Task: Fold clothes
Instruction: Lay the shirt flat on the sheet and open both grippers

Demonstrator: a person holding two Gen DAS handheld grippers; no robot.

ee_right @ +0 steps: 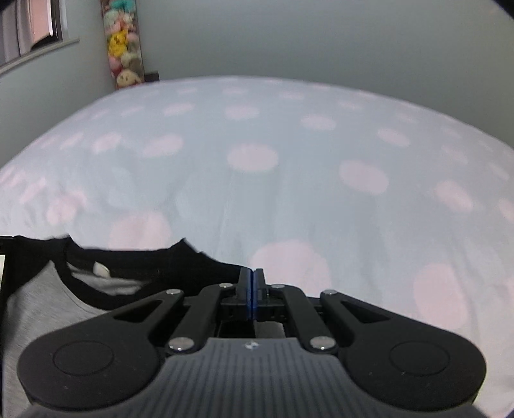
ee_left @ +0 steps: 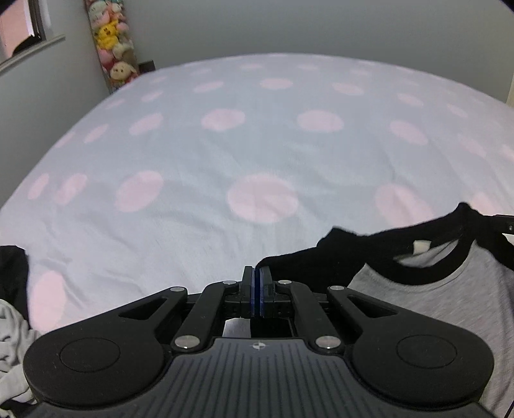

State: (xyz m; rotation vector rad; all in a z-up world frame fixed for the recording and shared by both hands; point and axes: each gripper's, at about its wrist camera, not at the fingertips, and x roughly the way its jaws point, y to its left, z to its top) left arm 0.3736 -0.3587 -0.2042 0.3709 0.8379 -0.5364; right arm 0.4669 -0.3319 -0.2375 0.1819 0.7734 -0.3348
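Observation:
A grey shirt (ee_left: pixel 433 305) with black sleeves and a black collar (ee_left: pixel 417 276) hangs spread between my two grippers, just above the bed. My left gripper (ee_left: pixel 256 273) is shut, and the shirt's black shoulder (ee_left: pixel 305 260) runs in between its fingertips from the right. The right wrist view shows the same shirt (ee_right: pixel 41 308) on the left, with its other black shoulder (ee_right: pixel 192 260) pinched in my shut right gripper (ee_right: pixel 253 273). A white label (ee_right: pixel 101 269) shows inside the neck. The lower part of the shirt is hidden under the grippers.
Ahead lies a bed with a pale blue sheet (ee_left: pixel 257 144) dotted pink. Crumpled grey and black clothes (ee_left: pixel 11 321) lie at the left wrist view's lower left. A column of plush toys (ee_left: pixel 114 41) stands in the far left corner beside a window (ee_left: pixel 22 29).

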